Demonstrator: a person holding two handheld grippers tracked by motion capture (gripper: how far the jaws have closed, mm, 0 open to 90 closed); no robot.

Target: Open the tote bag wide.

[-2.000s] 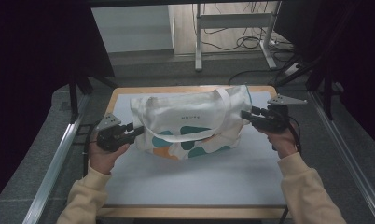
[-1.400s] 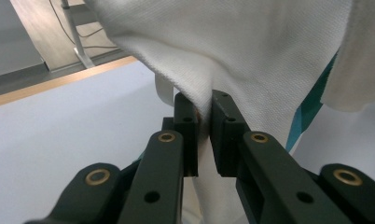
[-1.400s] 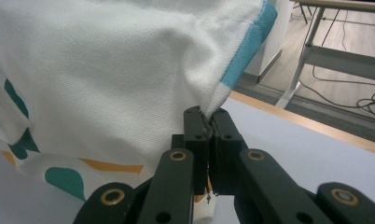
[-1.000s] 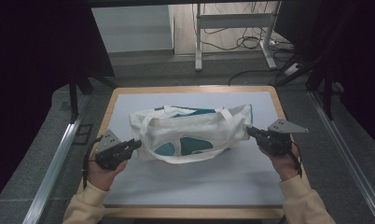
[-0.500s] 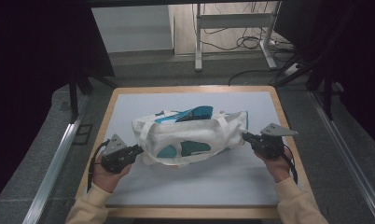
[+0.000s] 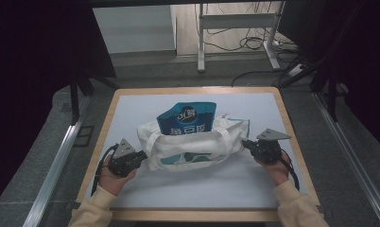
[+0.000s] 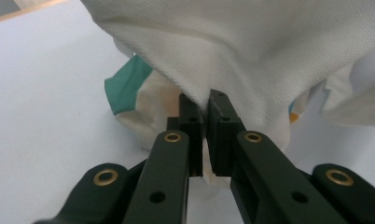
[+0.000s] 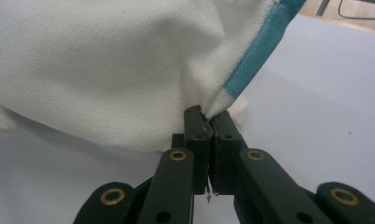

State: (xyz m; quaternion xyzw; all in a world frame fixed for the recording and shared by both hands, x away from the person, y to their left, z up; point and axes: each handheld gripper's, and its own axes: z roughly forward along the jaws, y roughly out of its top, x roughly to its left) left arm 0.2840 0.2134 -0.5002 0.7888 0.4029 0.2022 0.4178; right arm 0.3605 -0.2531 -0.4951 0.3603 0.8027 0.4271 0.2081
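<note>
- While both ends of it are pinched, the white cloth bag lies near the middle of the pale surface, its mouth turned toward the far edge and its two handles draped over the near side.
- A blue snack packet sticks out of the bag's mouth, its top leaning toward the far edge of the surface; white lettering shows on its front.
- Teal patches mark the bag's cloth, one showing on its near face in the high view and a teal strip running along a seam in the right gripper view.
- At the bag's left end, the left gripper has its jaws pressed onto a fold of the white cloth; they have just been closing further on it, and the left gripper view shows the cloth caught between the pads.
- At the bag's right end, the right gripper has its jaws clamped on the corner of the cloth just beside the teal strip.
- Both grippers sit low over the surface, each held in a hand with a pale yellow sleeve.
- A wooden rim frames the surface.
</note>
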